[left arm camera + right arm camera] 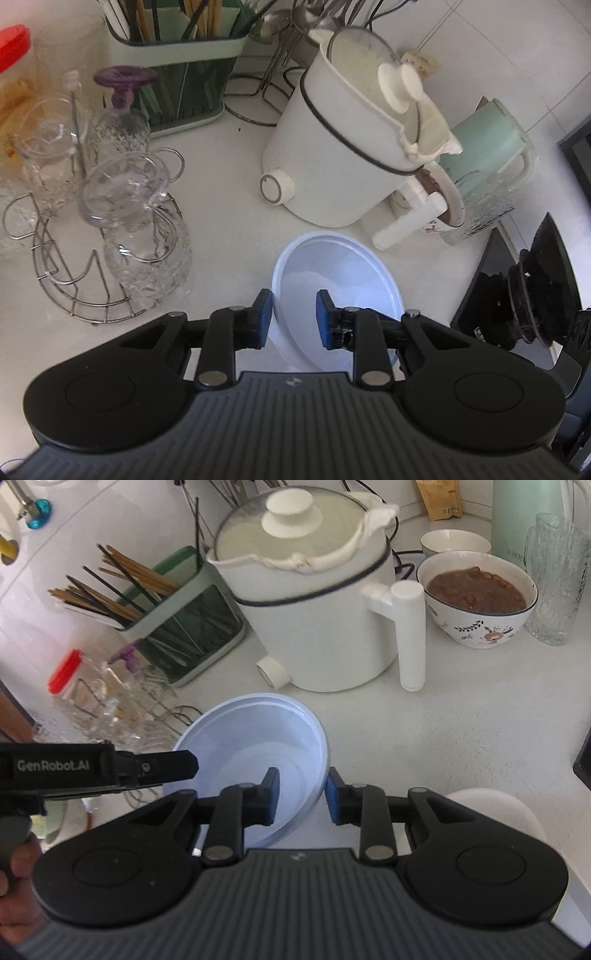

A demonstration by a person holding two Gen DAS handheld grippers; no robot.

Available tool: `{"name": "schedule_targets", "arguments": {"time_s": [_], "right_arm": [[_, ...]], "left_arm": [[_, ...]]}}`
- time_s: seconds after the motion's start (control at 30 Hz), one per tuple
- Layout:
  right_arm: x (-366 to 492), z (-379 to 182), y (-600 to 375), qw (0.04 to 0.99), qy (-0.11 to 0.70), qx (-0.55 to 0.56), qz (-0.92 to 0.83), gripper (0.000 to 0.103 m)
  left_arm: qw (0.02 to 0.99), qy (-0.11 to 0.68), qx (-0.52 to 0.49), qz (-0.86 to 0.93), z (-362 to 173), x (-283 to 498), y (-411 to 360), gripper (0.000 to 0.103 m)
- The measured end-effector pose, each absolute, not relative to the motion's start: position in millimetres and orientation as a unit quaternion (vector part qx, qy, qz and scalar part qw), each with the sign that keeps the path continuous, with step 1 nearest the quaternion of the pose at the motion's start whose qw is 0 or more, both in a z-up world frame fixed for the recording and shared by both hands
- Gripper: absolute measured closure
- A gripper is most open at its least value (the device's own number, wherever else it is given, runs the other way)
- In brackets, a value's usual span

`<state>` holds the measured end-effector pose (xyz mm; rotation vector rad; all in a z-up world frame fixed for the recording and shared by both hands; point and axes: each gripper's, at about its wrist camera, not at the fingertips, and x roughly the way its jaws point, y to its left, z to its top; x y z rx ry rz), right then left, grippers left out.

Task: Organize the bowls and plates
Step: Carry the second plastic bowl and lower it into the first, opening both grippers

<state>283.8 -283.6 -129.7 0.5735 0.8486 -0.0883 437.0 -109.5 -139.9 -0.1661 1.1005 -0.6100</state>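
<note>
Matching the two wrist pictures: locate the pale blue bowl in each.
Left wrist: pale blue bowl at lower centre, its left rim between the left tongs.
Right wrist: bowl centre-left, its right rim between the right tongs.
Shared landmark: white lidded pot behind it.

Left claw point(294, 319): black linkage arms w/ silver round rivets, blue pads on fingertips point(263, 317), two round black discs either side, ribbed dark-grey plate in the middle w/ small logo mark. Right claw point(301, 795): same build, black arms, silver rivets, blue pads, ribbed grey plate. Side of left claw reads "GenRobot.AI" in grey lettering on black. Person's hand point(14, 882) on a grey grip, lower left; no sleeve visible.
</note>
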Motion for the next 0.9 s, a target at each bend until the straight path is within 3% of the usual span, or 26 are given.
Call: {"name": "schedule_targets", "arguments": {"time_s": [0.9], "right_arm": [[226.3,-65.0,-227.2,0.892,0.364,0.267,-0.012,0.074]], "left_arm": [[0.825,0.468,-0.106,-0.298,-70.5,371.6,-28.9,0.074]]}}
